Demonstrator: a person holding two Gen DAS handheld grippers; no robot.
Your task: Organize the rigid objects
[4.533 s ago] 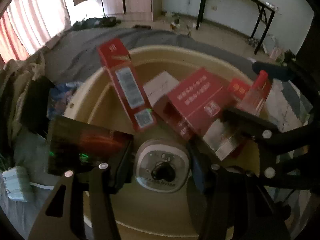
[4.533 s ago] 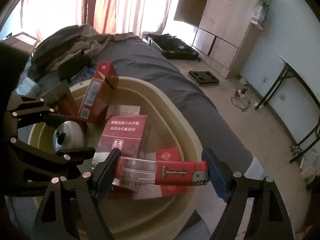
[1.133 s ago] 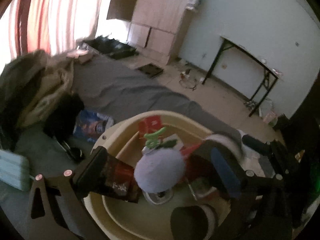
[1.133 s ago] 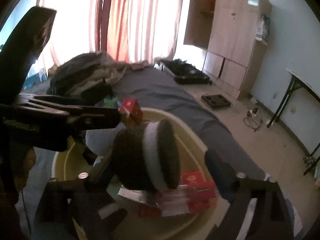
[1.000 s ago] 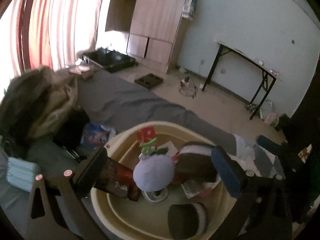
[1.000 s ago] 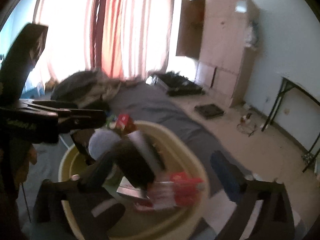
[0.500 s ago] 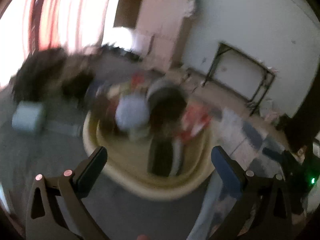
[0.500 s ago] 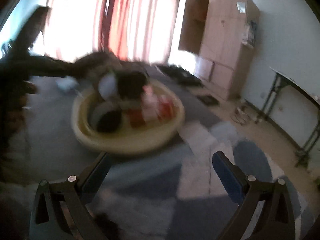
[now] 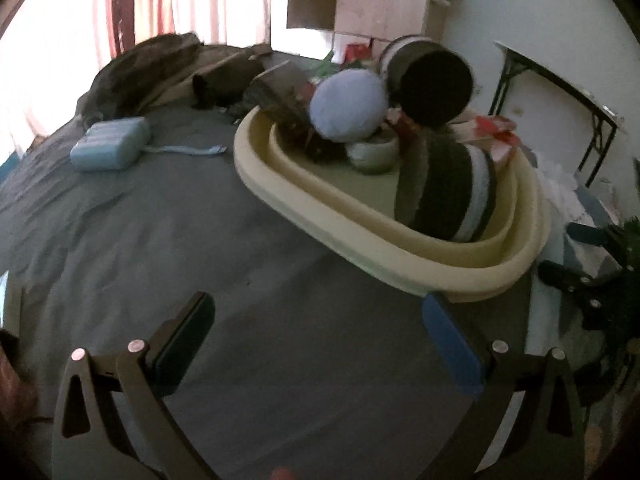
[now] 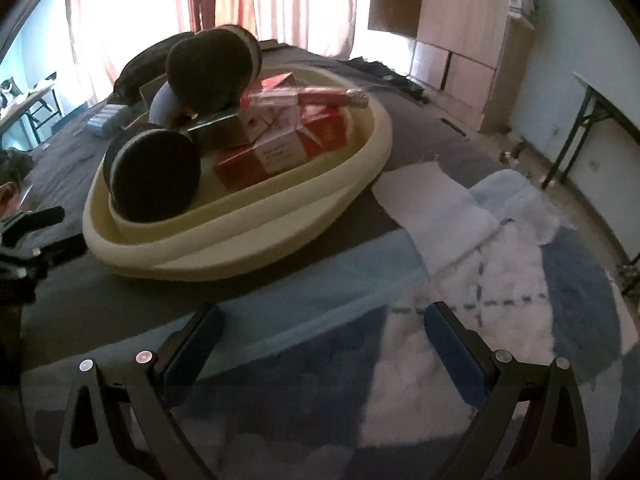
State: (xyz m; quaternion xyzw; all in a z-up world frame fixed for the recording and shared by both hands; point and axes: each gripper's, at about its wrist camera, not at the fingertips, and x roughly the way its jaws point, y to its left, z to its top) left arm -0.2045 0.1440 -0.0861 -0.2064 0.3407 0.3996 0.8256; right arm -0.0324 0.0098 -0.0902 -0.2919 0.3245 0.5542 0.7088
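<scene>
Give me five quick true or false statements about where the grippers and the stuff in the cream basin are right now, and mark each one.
1. Both grippers are open and hold nothing. True: left gripper, right gripper.
2. The cream basin sits on the floor. False: it rests on the grey bedding.
3. Red boxes lie inside the basin. True.
4. The light blue pack is inside the basin. False: it lies on the bedding beside the basin.
5. The basin holds a single dark round cushion. False: two show, one low, one higher.
</scene>
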